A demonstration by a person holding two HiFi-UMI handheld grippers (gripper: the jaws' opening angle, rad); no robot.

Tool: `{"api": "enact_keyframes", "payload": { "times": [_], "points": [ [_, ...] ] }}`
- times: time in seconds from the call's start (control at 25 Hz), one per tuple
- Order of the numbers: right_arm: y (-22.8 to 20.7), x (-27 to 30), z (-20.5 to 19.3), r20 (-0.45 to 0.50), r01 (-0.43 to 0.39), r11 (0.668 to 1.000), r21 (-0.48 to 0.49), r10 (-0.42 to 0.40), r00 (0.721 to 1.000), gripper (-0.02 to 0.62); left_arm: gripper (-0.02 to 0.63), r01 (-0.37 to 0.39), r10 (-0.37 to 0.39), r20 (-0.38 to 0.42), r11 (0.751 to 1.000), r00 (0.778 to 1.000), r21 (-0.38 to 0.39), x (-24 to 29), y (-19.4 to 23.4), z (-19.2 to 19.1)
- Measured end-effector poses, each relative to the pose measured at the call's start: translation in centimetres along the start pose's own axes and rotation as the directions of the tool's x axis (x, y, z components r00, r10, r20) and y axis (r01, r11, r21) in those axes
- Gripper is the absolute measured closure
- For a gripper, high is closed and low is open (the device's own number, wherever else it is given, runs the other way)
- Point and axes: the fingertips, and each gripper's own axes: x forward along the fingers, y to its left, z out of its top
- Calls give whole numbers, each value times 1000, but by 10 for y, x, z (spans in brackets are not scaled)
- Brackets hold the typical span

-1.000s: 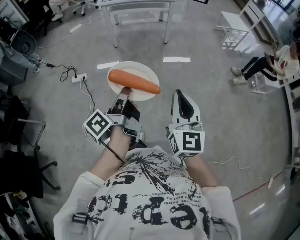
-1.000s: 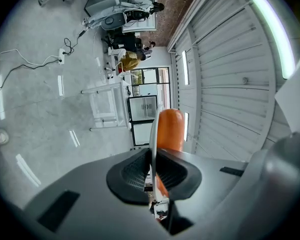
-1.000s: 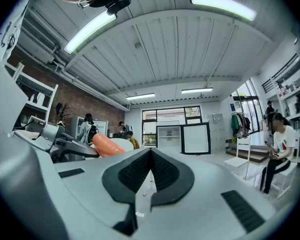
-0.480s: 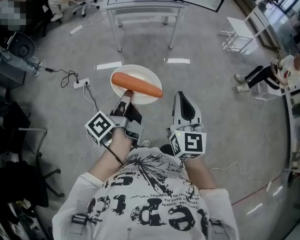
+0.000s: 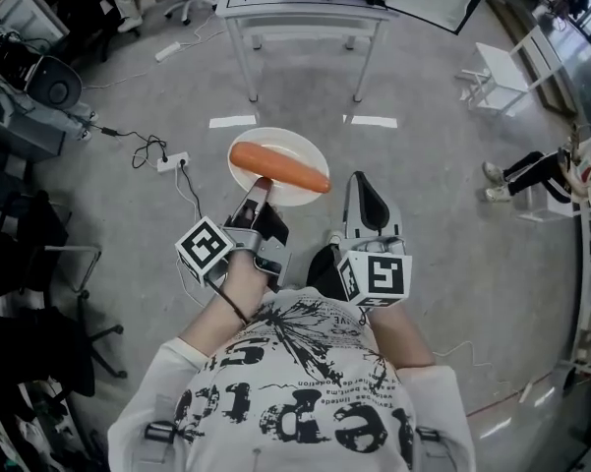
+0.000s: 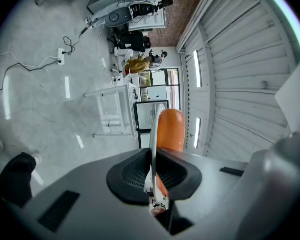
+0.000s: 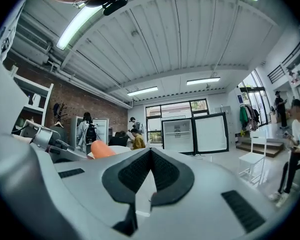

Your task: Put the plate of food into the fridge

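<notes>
1. Plate (image 5: 275, 138) of food is up in the air over the floor, just in front of you. The long orange food (image 5: 278, 166) lies across it.
2. Your left gripper (image 5: 260, 187) pinches the near rim of the plate. Its jaws are almost all the way closed on that thin edge. Nothing else holds the plate up.
3. I think the job now is to carry the plate to the fridge (image 7: 177, 133). It stands open on the far side of the room, past the white table (image 5: 305, 8).
4. Hold the plate flat as you go. The food is round and could roll off if the plate tips.
5. Walk slow and smooth, with no jerks. One pinch at the edge is a weak hold, so the plate could droop or slip.
6. Go round the table, not into it. Mind the power strip (image 5: 173, 161) and its cord on the floor to your left.
7. Your left arm is bent and low, and its gripper points forward, away from your body.
8. Your right gripper (image 5: 364, 179) is just beside the plate, on its right, and does not seem to touch it. Its jaws are closed together with nothing in them. It points forward too, with the arm tucked near your body.
</notes>
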Motion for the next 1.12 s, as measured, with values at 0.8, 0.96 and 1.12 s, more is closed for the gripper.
{"api": "enact_keyframes", "payload": {
  "times": [0.8, 0.96, 1.12],
  "points": [
    [-217, 151, 2, -22, -87, 994, 59, 88, 996, 595, 572, -22, 24, 92, 999, 995, -23, 236, -21, -54],
    [-212, 153, -5, -39, -94, 991, 97, 98, 994, 595, 572, -10, 12, 71, 1000, 997, -27, 243, -21, -57],
    [-227, 177, -8, -42, -84, 996, 43, 86, 995, 595, 572, -8, 10, 43, 999, 999, -42, 278, -20, -57]
  ]
}}
